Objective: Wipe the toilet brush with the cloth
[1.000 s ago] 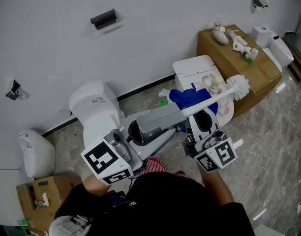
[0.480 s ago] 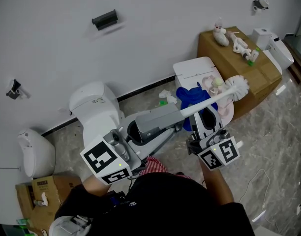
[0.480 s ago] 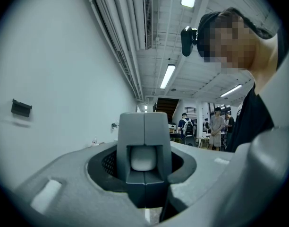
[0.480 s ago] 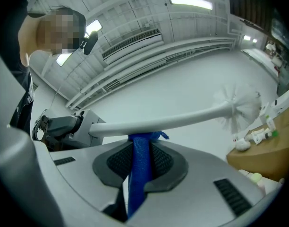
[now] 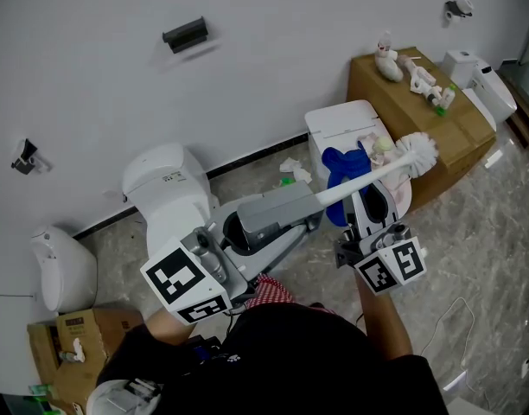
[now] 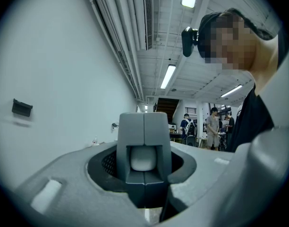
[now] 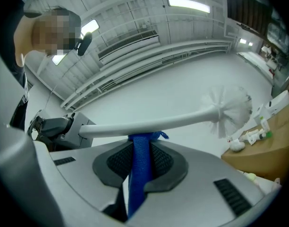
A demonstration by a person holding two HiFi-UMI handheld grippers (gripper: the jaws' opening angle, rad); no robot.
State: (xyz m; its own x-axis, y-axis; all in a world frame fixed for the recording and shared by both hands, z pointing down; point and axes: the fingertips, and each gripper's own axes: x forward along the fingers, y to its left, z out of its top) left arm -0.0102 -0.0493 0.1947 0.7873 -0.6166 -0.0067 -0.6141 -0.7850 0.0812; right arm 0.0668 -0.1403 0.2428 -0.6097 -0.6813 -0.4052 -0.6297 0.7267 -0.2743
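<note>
The white toilet brush is held out level, its handle running left into my left gripper, which is shut on the handle's end. A blue cloth drapes over the handle's middle. My right gripper reaches up from below and is shut on this cloth. In the right gripper view the blue cloth rises between the jaws to the handle, and the bristle head shows at the right.
A white toilet stands against the wall on the left, with a urinal-like fixture beyond it. A white tank and a cardboard box carrying small bottles sit behind the brush. Another box lies at the lower left.
My right gripper and the blue cloth have slid right along the handle, toward the bristle head. The left gripper and the brush have stayed put.
</note>
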